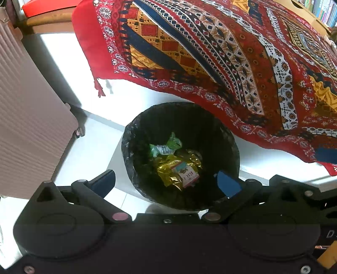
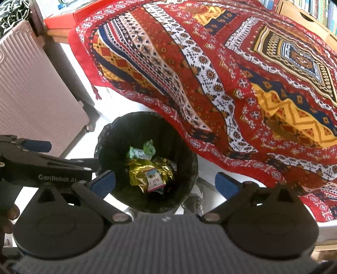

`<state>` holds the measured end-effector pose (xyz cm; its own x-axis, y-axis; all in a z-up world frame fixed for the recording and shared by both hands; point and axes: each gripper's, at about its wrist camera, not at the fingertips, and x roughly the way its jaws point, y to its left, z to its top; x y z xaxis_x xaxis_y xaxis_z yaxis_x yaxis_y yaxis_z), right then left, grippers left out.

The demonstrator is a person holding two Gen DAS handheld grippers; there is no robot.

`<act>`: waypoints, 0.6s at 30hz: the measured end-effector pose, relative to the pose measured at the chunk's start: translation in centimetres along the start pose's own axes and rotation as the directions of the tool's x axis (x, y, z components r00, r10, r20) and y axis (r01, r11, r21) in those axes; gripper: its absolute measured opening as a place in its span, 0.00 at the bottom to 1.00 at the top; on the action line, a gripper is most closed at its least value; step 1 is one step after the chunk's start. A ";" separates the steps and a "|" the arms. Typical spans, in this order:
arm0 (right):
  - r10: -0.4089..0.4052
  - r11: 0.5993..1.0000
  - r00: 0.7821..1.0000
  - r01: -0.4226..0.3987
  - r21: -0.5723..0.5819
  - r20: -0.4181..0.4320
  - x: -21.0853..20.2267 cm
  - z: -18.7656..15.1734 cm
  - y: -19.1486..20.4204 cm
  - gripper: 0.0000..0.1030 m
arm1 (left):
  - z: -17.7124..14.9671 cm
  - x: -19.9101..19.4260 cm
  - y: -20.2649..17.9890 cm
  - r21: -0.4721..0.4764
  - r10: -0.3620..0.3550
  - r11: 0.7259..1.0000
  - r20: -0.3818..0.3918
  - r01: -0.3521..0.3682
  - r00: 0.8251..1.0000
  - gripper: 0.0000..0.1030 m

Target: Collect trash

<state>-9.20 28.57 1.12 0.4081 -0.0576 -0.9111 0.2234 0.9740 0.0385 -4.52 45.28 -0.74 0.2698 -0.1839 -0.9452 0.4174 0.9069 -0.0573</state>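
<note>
A round bin with a black liner (image 1: 134,134) (image 2: 189,160) stands on the white floor beside the bed. Inside lie a gold foil wrapper (image 1: 168,170) (image 2: 139,170), a small white and pink packet (image 1: 188,176) (image 2: 154,181) and a crumpled green and white wrapper (image 1: 166,145) (image 2: 143,150). My left gripper (image 1: 166,182) hovers over the bin's near rim, open, with nothing between its blue pads. My right gripper (image 2: 165,182) is also open and empty above the bin. The left gripper (image 2: 38,162) shows at the left edge of the right wrist view.
A red patterned bedspread (image 1: 231,63) (image 2: 231,84) hangs over the bed edge just behind and right of the bin. A pink ribbed suitcase (image 1: 27,118) (image 2: 31,92) stands to the left. Bookshelves (image 2: 311,12) lie at the far right. A shoe (image 2: 194,202) sits by the bin.
</note>
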 end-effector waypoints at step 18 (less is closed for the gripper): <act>0.001 1.000 1.000 -0.001 0.016 -0.005 0.1 -0.2 -0.2 1.00 | 0.1 0.2 0.2 -0.011 0.009 1.000 -0.008 -0.010 1.000 1.00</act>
<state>-9.35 28.38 0.96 0.4035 -0.0551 -0.9133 0.2371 0.9704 0.0462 -4.30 45.37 -0.92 0.2670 -0.1724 -0.9481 0.4054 0.9127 -0.0518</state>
